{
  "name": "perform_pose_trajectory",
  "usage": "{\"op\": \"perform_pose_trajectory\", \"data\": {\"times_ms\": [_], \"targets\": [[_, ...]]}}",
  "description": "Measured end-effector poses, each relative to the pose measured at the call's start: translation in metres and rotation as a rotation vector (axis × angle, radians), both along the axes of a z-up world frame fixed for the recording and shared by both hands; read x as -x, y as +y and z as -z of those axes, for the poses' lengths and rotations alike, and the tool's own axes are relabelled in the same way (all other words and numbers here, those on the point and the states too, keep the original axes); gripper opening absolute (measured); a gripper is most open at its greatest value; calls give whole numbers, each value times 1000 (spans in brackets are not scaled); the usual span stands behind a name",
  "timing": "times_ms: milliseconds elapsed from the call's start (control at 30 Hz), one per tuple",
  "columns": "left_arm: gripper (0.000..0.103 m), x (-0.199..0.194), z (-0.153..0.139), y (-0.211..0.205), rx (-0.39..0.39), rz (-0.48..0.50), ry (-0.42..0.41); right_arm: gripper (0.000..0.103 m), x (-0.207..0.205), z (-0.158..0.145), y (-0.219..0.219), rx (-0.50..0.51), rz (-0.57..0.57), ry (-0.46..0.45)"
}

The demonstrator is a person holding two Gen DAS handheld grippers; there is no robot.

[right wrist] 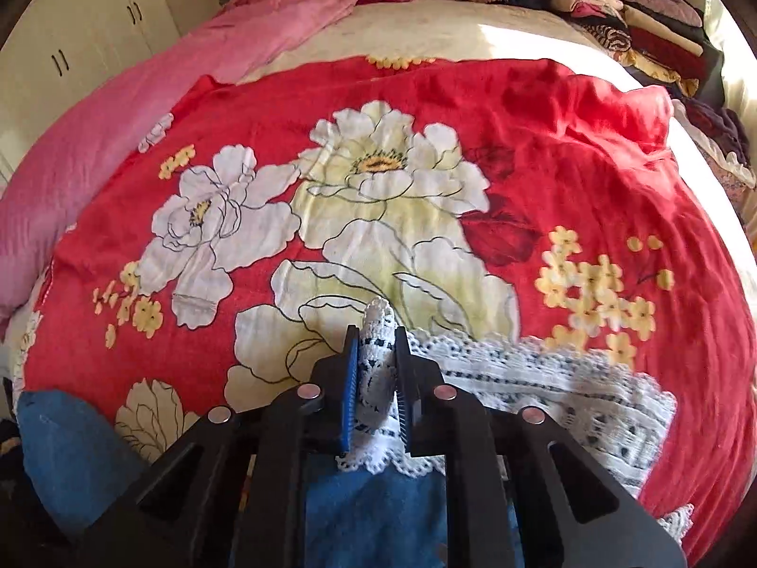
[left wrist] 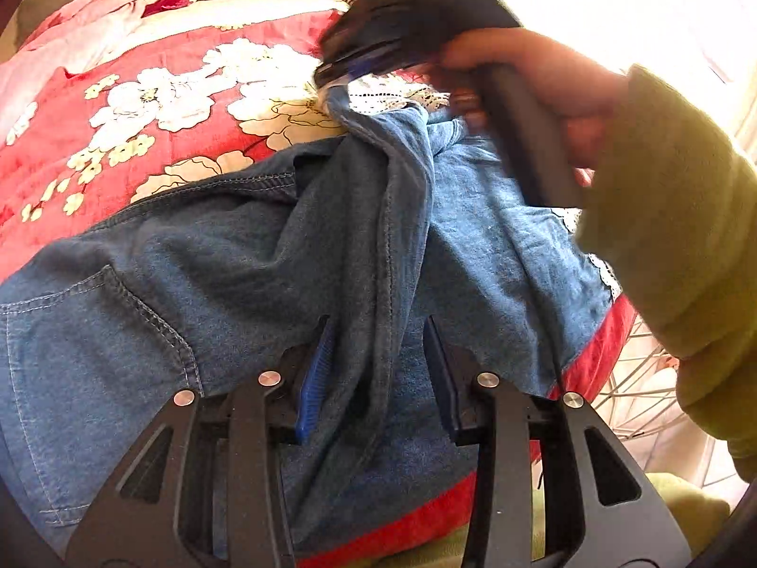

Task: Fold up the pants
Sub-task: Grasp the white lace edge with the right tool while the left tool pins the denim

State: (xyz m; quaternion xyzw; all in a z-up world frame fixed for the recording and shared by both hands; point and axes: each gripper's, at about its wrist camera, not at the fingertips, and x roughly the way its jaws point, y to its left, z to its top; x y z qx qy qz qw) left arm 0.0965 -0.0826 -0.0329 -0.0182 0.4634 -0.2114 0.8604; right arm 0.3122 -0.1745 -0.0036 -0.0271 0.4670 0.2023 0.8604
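Two grippers on pants (left wrist: 236, 246) | left gripper (left wrist: 378, 374) fingers around a denim ridge, grip unclear | right gripper (right wrist: 376, 378) clamps lace hem (right wrist: 544, 378) | next: carry hem toward left gripper.

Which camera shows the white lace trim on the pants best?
The right wrist view: the lace trim lies spread out, with the right gripper shut on a fold of it. The left wrist view shows only slivers.
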Motion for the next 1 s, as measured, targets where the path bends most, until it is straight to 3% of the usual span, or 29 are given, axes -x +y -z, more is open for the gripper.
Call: {"op": "perform_pose_trajectory", "data": {"times_ms": [167,233,500,733,800,900,967,1000], "targets": [[50,1,-1,1,-7,-10,-12,12,35,-34,-64,-87,54,-56],[53,2,-2,1,-11,-18,-18,12,53,-43,-95,-118,90,-73],[53,11,-10,-4,-75,-27,-77,12,117,-42,-184,-210,208,-54],[53,25,-18,-21,-130,29,-103,12,164,-34,-216,-271,243,-34],[49,27,-11,-28,-156,46,-75,12,174,-28,-220,-283,248,-19],[25,25,-1,-36,-197,69,-49,12,185,-20,-224,-309,259,-2],[3,24,3,-37,-197,82,-31,12,191,-15,-227,-327,263,12],[2,24,3,-36,-197,84,-25,12,195,-13,-229,-338,266,16]]}}
